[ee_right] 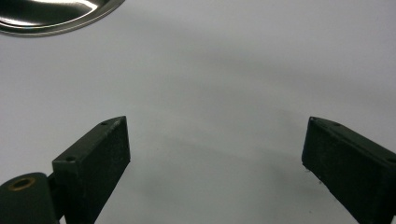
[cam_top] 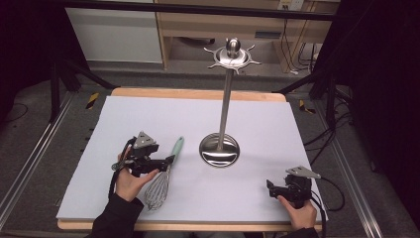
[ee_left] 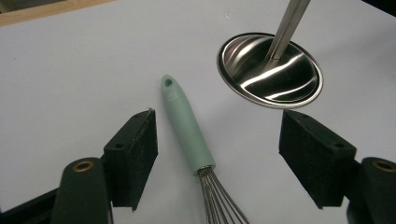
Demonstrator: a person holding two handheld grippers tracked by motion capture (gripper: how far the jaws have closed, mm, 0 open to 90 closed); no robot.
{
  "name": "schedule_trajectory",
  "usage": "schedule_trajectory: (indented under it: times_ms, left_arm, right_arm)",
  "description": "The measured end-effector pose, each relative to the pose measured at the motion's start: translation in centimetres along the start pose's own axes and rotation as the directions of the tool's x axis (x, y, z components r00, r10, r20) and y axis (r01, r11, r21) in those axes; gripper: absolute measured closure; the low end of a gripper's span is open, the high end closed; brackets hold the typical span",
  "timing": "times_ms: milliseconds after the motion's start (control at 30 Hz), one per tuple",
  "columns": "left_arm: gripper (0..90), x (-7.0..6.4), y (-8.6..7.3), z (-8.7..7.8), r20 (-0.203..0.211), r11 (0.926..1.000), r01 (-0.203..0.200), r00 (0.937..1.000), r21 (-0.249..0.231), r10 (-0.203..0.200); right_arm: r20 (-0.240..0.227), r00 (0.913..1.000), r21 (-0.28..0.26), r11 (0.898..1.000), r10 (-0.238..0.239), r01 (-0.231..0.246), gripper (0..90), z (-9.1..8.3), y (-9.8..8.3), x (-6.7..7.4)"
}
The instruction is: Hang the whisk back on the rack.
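White sheeting [cam_top: 148, 114] covers the table; from above, the left gripper [cam_top: 168, 159] sits by the whisk [cam_top: 166, 176], the right gripper [cam_top: 271, 187] near the front-right edge. Left gripper view: jaws spread wide, straddling the whisk's green handle [ee_left: 184, 126], steel stand [ee_left: 271, 70] beyond. Right gripper view: jaws wide apart over bare sheeting.

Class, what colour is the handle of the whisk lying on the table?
The whisk handle is pale mint green, seen best in the left gripper view.

A lab rig: dark metal frame [cam_top: 54, 89], floor cables [cam_top: 322, 139], white-covered table [cam_top: 148, 114].
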State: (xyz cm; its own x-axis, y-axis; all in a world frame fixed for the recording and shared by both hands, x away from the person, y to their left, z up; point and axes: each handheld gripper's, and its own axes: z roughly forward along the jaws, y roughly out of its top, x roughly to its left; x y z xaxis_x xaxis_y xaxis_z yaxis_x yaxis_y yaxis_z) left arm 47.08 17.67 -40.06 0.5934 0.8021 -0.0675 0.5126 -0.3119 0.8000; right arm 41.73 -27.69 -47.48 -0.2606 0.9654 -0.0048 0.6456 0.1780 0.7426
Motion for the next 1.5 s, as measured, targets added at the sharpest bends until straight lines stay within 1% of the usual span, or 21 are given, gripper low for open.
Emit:
schedule_trajectory:
  times_ms: [100, 233, 333, 367, 433, 500, 567, 700, 767, 1000, 1100, 1200, 1267, 1367, 1400, 1467, 1500]
  left_arm:
    - [27.6, 0.0, 0.2, 0.2, 0.0, 1.0, 0.0, 1.0, 0.002, 0.0]
    - [27.6, -0.2, 0.6, 0.8, -0.006, 0.9998, -0.006, 1.0, 0.019, 0.006]
    - [27.6, -0.2, 0.8, 1.1, -0.002, 0.9994, -0.011, 0.9999, 0.034, 0.011]
    - [27.6, -0.3, 0.9, 1.4, 0.001, 0.9991, -0.011, 0.9999, 0.041, 0.011]
    - [27.6, -0.4, 0.9, 1.6, 0.0, 0.9987, -0.015, 0.9999, 0.049, 0.015]
    - [27.6, -0.4, 0.9, 1.9, -0.005, 0.9974, -0.026, 0.9996, 0.067, 0.026]
    - [27.6, -0.4, 0.9, 2.1, -0.009, 0.9958, -0.033, 0.9994, 0.086, 0.034]
    - [27.8, -0.3, 1.0, 2.6, -0.015, 0.9944, -0.028, 0.9994, 0.102, 0.03]
    - [27.9, -0.2, 1.1, 3.0, -0.02, 0.9924, -0.035, 0.9991, 0.118, 0.037]
    - [28.3, -0.2, 1.4, 3.8, -0.019, 0.9882, -0.032, 0.9992, 0.15, 0.035]
    - [28.3, -0.1, 1.2, 4.2, -0.024, 0.9836, -0.038, 0.9988, 0.176, 0.043]
    - [29.5, 0.1, 1.1, 4.6, -0.032, 0.981, -0.031, 0.9988, 0.192, 0.037]
    - [30.1, 0.2, 1.1, 4.8, -0.038, 0.9795, -0.021, 0.9989, 0.2, 0.029]
    - [31.9, 0.5, 1.1, 5.3, -0.036, 0.9769, -0.005, 0.9993, 0.214, 0.013]
    - [32.6, 0.5, 1.1, 5.3, -0.036, 0.9769, -0.005, 0.9993, 0.214, 0.013]
    - [32.8, 0.6, 1.0, 5.6, -0.037, 0.9745, -0.001, 0.9993, 0.225, 0.01]
    - [32.9, 0.6, 1.0, 5.7, -0.043, 0.9721, 0.0, 0.999, 0.235, 0.01]
  right_arm:
    - [0.003, 1.0, -0.002, 1.0, 0.001, -0.001, 8.2, 0.0, 0.0, 0.0]
    - [0.002, 1.0, -0.001, 1.0, -0.002, 0.002, 8.2, 0.0, 0.0, 0.0]
    - [-0.003, 1.0, -0.005, 1.0, -0.002, 0.002, 8.3, 0.0, 0.0, 0.0]
    - [-0.004, 1.0, -0.003, 1.0, 0.006, -0.006, 8.3, 0.0, 0.0, 0.0]
    - [-0.004, 1.0, -0.004, 1.0, 0.0, 0.0, 8.3, 0.0, 0.0, 0.0]
    - [-0.009, 1.0, 0.0, 1.0, 0.004, -0.004, 8.1, 0.1, 0.0, 0.0]
    - [-0.015, 0.9999, 0.001, 1.0, -0.004, 0.004, 8.2, 0.1, 0.0, 0.0]
    - [-0.01, 0.9999, 0.001, 1.0, -0.004, 0.004, 8.4, 0.1, 0.0, 0.1]
    - [-0.007, 0.9999, 0.001, 1.0, -0.01, 0.01, 8.4, 0.2, 0.1, 0.1]
    - [-0.001, 0.9999, 0.005, 1.0, -0.01, 0.01, 8.4, 0.3, 0.1, 0.2]
    - [0.0, 0.9998, 0.008, 1.0, -0.018, 0.018, 8.5, 0.3, 0.1, 0.3]
    - [0.007, 0.9997, 0.011, 1.0, -0.022, 0.022, 8.6, 0.4, 0.2, 0.4]
    - [0.002, 0.9996, 0.016, 1.0, -0.027, 0.027, 8.6, 0.5, 0.2, 0.4]
    - [0.001, 0.9995, 0.013, 0.999, -0.031, 0.031, 8.4, 0.5, 0.2, 0.5]
    - [0.001, 0.9995, 0.013, 0.999, -0.031, 0.031, 8.4, 0.5, 0.2, 0.5]
    - [0.002, 0.9996, 0.014, 1.0, -0.028, 0.028, 8.3, 0.5, 0.2, 0.5]
    - [0.002, 0.9996, 0.014, 1.0, -0.028, 0.028, 8.2, 0.5, 0.2, 0.5]
